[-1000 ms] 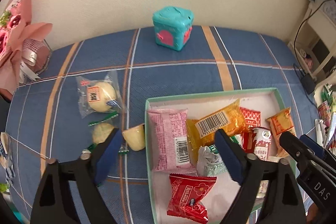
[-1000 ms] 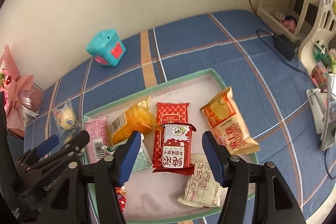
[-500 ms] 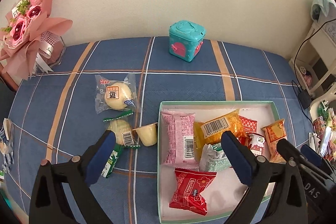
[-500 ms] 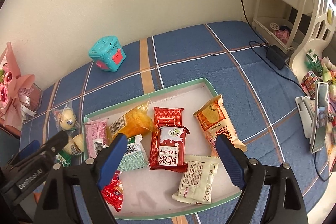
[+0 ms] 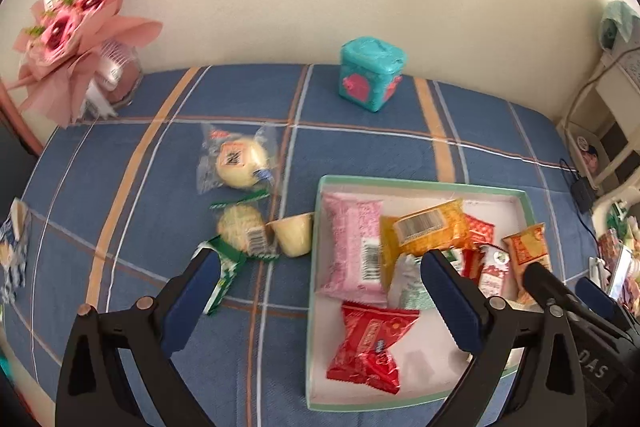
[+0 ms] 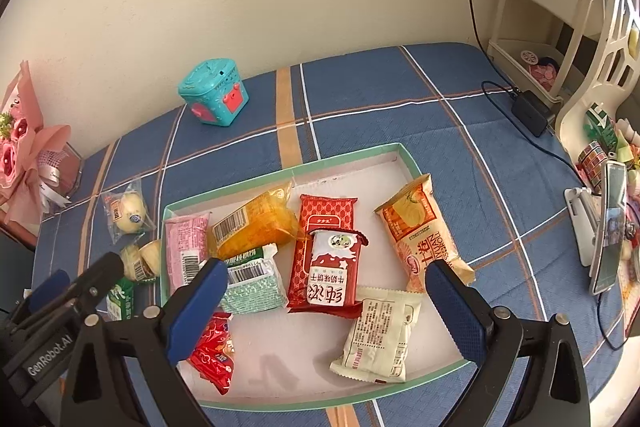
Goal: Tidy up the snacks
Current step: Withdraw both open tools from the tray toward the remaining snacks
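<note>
A white tray with a green rim (image 5: pixel 420 181) (image 6: pixel 280 173) lies on the blue plaid cloth and holds several snack packets. Among them are a pink one (image 5: pixel 352 247), a red one (image 5: pixel 372 343), a red-and-white biscuit pack (image 6: pixel 330 267) and an orange egg-roll bag (image 6: pixel 424 231). Left of the tray lie a wrapped bun (image 5: pixel 238 159), a smaller bun (image 5: pixel 242 231), a jelly cup (image 5: pixel 292 235) and a green packet (image 5: pixel 224 271). My left gripper (image 5: pixel 320 259) hovers open over the tray's left edge. My right gripper (image 6: pixel 326 269) hangs above the biscuit pack, jaws opening, pads touching nothing.
A teal cube box (image 5: pixel 370 73) stands at the back by the wall. A pink bouquet (image 5: pixel 76 39) leans at the far left. To the right are a phone on a stand (image 6: pixel 608 227), a charger with its cable (image 6: pixel 530 111) and a white shelf (image 6: pixel 540 7).
Both grippers have drawn back and up, so more of the cloth shows. The right jaws have spread wide around the biscuit pack, which stays on the tray. The left jaws widened slightly.
</note>
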A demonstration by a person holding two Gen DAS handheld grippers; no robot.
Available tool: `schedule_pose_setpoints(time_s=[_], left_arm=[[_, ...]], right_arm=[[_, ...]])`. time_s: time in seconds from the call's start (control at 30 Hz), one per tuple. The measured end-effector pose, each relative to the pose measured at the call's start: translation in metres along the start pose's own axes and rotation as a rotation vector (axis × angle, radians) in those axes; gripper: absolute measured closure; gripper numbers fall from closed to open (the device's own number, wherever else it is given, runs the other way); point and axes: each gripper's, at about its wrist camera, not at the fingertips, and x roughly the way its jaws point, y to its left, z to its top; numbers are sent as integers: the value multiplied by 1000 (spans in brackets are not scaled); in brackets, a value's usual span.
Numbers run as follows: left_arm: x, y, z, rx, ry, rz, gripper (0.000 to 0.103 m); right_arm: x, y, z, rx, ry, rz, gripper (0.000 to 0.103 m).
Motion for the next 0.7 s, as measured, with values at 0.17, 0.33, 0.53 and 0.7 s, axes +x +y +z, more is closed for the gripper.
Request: schedule_pose_setpoints(time_s=[0.17,0.33,0.53,0.7], left_arm=[[-1,10,-6,-17,1,62,3],[3,21,-12,-41,30,67,3],[6,34,-22,-68,53,63,3],[8,46,-27,-75,49,89,3]], right_arm=[[2,3,-7,-3,23,12,2],[9,10,-17,-11,64,15,2],[17,21,-28,-33,96,63,2],[24,34,-34,-80,112,58,2]])
